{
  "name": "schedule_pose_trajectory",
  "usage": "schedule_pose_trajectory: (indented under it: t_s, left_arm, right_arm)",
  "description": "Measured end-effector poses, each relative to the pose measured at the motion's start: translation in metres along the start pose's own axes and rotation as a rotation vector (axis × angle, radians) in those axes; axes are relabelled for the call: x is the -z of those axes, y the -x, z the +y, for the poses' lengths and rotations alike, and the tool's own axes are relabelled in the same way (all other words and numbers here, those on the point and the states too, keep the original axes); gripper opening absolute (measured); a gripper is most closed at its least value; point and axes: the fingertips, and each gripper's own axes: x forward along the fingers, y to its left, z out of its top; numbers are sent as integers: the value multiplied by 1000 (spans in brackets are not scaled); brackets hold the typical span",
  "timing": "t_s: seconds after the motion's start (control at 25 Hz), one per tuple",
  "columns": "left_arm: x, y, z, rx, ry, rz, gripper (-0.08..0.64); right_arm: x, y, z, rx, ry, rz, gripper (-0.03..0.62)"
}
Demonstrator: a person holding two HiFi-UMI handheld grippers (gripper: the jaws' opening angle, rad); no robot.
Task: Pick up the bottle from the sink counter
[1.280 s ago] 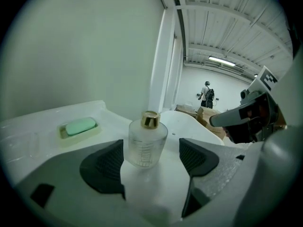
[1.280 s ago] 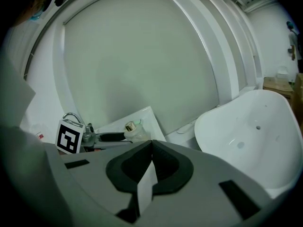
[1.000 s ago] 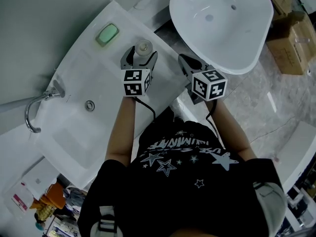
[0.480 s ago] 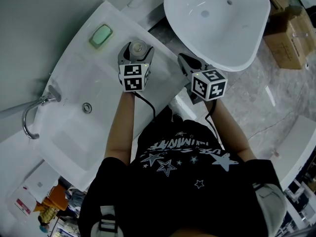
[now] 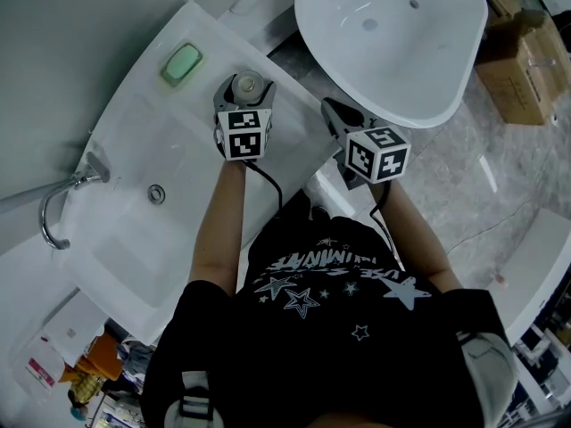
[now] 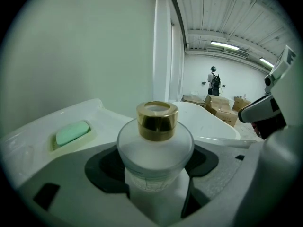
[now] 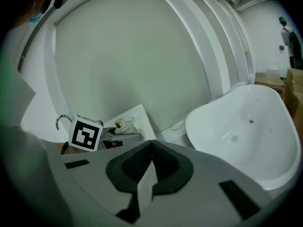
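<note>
A frosted bottle (image 6: 155, 150) with a gold cap (image 6: 157, 120) stands on the white sink counter (image 5: 143, 123), near its right end. My left gripper (image 5: 244, 92) is shut on the bottle (image 5: 247, 84), one jaw pressed against each side of its body. The left gripper's fingers (image 6: 102, 162) hug the glass below the shoulder. My right gripper (image 5: 337, 112) hovers to the right of the counter, beside the round white tub, shut with nothing in it. In the right gripper view the jaws (image 7: 150, 148) meet, and the bottle (image 7: 120, 124) shows far off.
A green soap bar (image 5: 182, 63) lies in a dish left of the bottle. The sink's drain (image 5: 157, 193) and chrome faucet (image 5: 61, 210) are further left. A large white tub (image 5: 393, 34) stands to the right, with cardboard boxes (image 5: 526, 61) on the floor beyond.
My left gripper has moved forward around the bottle and its jaws now hold the bottle's sides. The right gripper has stayed where it was.
</note>
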Motion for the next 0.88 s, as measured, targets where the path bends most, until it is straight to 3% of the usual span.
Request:
schedule_pose_trajectory:
  t_s: [0.44, 0.88]
  left_arm:
    - [5, 10, -6, 44, 4, 28, 344]
    - [-13, 57, -22, 34, 13, -26, 344]
  right_arm:
    - [-3, 12, -2, -1, 5, -11, 6]
    - [-7, 30, 12, -55, 28, -45, 6]
